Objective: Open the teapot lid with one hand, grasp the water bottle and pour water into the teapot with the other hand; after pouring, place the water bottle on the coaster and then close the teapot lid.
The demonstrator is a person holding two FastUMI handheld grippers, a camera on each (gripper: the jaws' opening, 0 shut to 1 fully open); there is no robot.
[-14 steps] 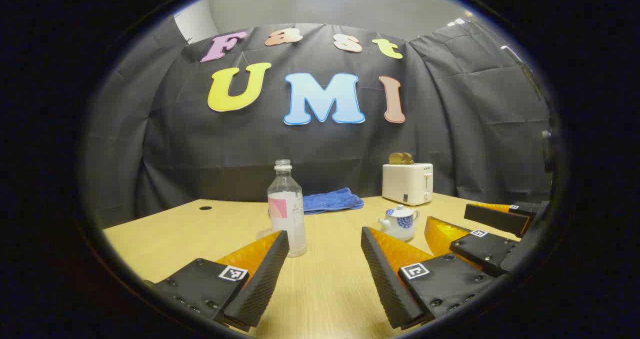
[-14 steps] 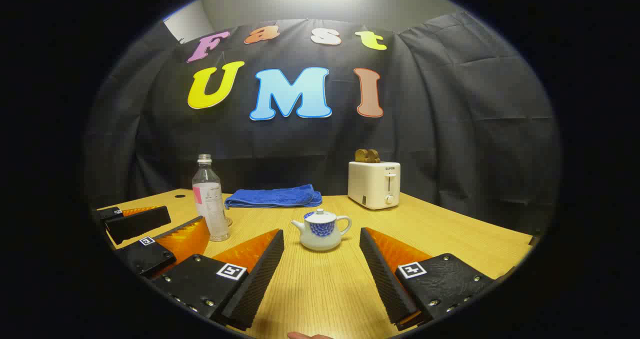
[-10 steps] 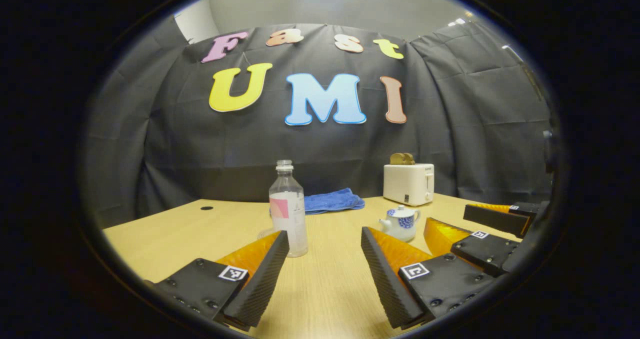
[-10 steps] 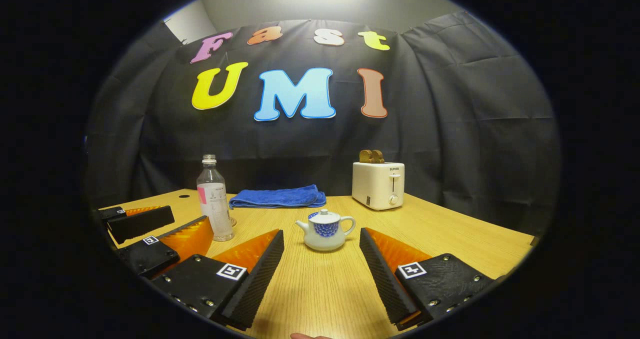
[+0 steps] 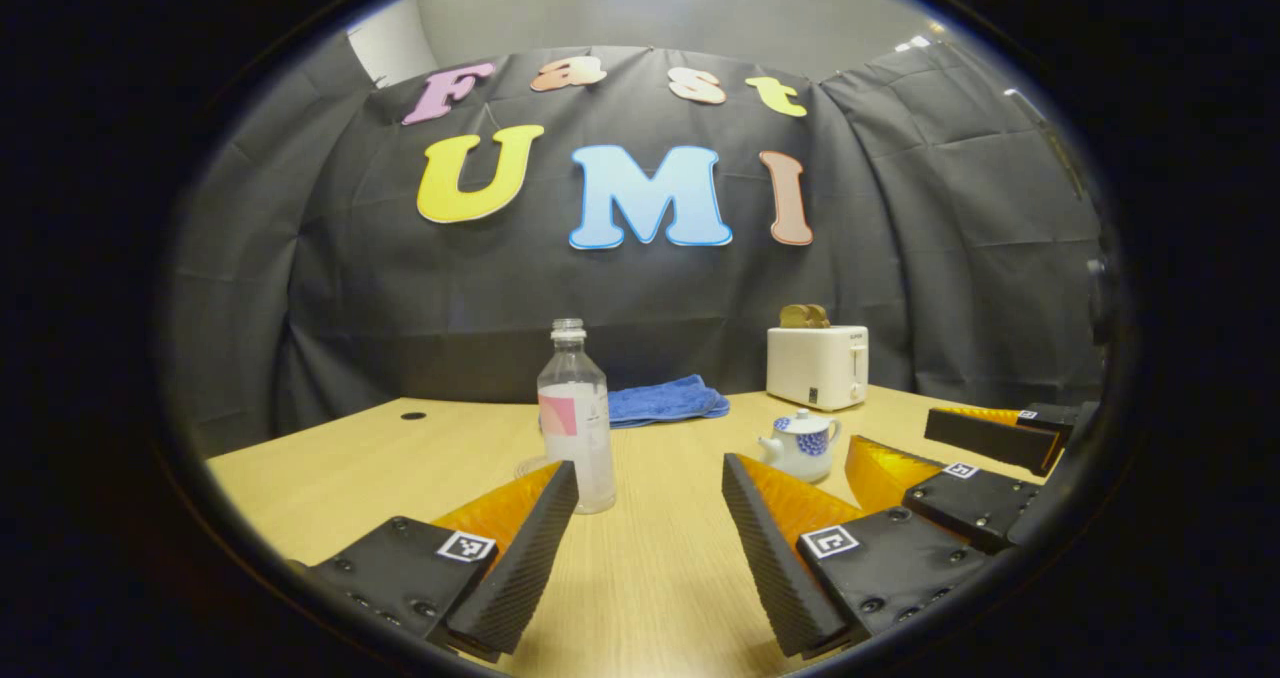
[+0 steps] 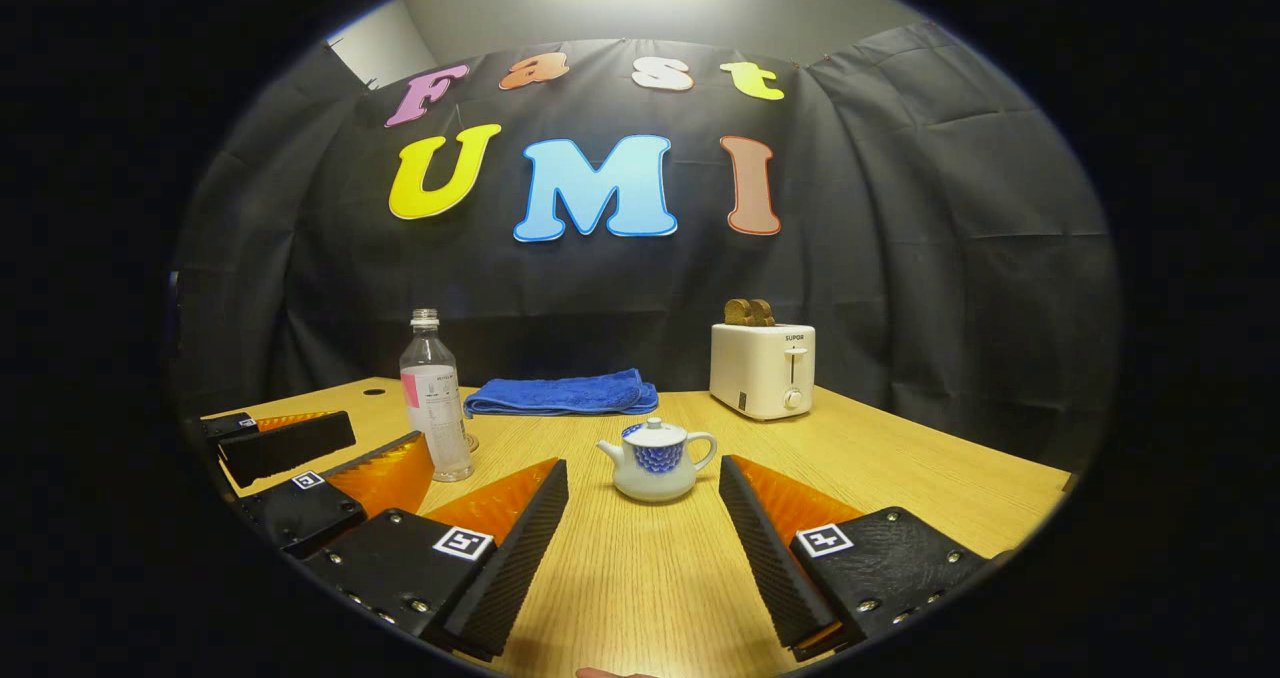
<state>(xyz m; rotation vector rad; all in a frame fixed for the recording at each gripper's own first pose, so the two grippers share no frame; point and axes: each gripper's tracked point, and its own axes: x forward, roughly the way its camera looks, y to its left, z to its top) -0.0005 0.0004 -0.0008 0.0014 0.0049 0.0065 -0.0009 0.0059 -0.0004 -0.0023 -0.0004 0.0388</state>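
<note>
A clear water bottle [image 5: 575, 418] without a cap stands upright on the wooden table [image 5: 350, 468], just beyond my left gripper [image 5: 648, 466], which is open and holds nothing. A clear coaster [image 5: 525, 466] peeks out by the bottle's base. The white teapot with blue pattern [image 6: 655, 458] sits with its lid [image 6: 655, 430] on, a short way ahead of my open right gripper [image 6: 643, 464], between its two fingers' lines. The teapot [image 5: 800, 446] and the right gripper [image 5: 893, 430] also appear at the right of the left gripper view. The bottle [image 6: 433, 408] and left gripper [image 6: 385, 430] appear left in the right gripper view.
A folded blue towel [image 6: 560, 395] lies at the back of the table. A white toaster [image 6: 762, 368] with bread in it stands at the back right. A small round hole [image 5: 411, 416] is in the tabletop at the far left. A fingertip [image 6: 610, 672] shows at the bottom edge.
The right gripper has drifted slightly, so the teapot and toaster sit a little further right in its view. The left gripper has barely moved. Both stay open.
</note>
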